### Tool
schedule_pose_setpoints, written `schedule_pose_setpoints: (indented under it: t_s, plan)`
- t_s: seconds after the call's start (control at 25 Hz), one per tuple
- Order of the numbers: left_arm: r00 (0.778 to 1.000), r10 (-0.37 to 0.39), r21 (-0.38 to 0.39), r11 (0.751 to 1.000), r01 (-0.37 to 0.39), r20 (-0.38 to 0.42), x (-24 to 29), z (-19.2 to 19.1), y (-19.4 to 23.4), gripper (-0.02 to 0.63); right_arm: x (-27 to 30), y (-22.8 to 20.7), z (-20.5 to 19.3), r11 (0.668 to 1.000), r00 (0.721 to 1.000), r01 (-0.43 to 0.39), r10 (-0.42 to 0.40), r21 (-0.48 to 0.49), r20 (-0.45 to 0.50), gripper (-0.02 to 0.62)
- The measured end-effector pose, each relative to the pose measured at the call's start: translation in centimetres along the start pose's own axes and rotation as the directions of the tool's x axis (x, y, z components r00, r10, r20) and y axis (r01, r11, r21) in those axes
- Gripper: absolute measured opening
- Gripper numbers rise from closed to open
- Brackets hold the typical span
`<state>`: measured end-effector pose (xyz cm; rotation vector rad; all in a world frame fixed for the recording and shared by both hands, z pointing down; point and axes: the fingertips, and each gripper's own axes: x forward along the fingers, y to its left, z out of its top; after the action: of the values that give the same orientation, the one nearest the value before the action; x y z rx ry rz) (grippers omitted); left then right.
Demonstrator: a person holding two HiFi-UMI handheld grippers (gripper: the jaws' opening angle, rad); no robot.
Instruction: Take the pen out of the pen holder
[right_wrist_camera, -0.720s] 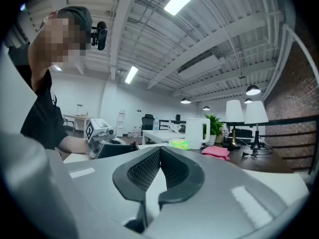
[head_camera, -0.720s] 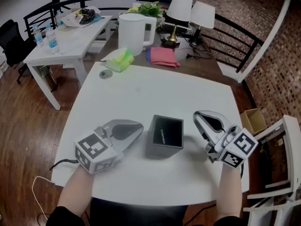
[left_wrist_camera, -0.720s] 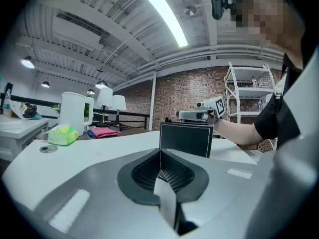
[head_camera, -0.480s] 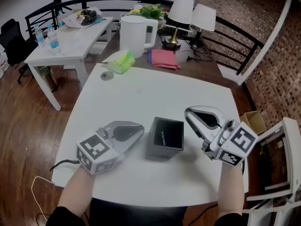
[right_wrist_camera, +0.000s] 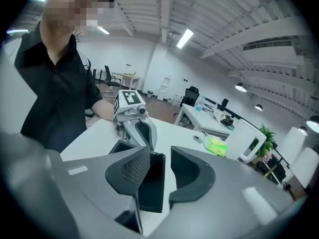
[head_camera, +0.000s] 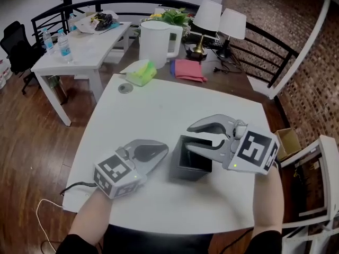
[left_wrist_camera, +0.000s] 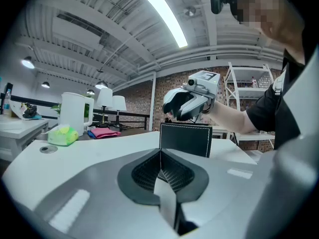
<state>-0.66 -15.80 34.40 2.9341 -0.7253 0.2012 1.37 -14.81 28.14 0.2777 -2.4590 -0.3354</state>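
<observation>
Square black pen holder (head_camera: 186, 171), pale stitching along its edges; right tool (head_camera: 189, 136) spread open, seemingly straddling its rim; left tool (head_camera: 163, 153) clenched, empty

brightly and evenly lit from a ceiling strip light (left_wrist_camera: 167, 19) high above the left jaws. faint, soft shadows on the white table (head_camera: 153, 110) beneath both jaws. heavy fisheye bending and dark corners in both gripper views; softly blurred close behind the jaws.
</observation>
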Motion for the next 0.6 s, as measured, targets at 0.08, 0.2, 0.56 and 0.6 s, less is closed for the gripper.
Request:
schedule_pose_setpoints:
  t_s: [0.08,0.2,0.56,0.6]
  plan:
    - [1.000,-0.005,0.002,1.000,0.005,-0.003,0.0,0.0,-0.1,0.004,0.7,0.3,-0.6,0.999,0.998,-0.043,0.042,-0.016,-0.047,0.164]
    - [1.000,-0.012,0.003,1.000,0.013,-0.009,0.0,-0.1,-0.2,0.004,1.3,0.6,-1.3,0.997,0.993,-0.077,0.074,-0.028,-0.088,0.176]
    - [1.000,-0.021,0.000,1.000,0.021,-0.018,0.1,-0.2,-0.3,0.004,1.3,1.0,-1.3,0.995,0.993,-0.095,0.092,-0.043,-0.079,0.140]
    - [1.000,-0.021,-0.001,1.000,0.021,-0.019,0.1,-0.2,-0.3,0.005,1.3,1.0,-1.4,0.995,0.993,-0.088,0.083,-0.056,-0.080,0.138]
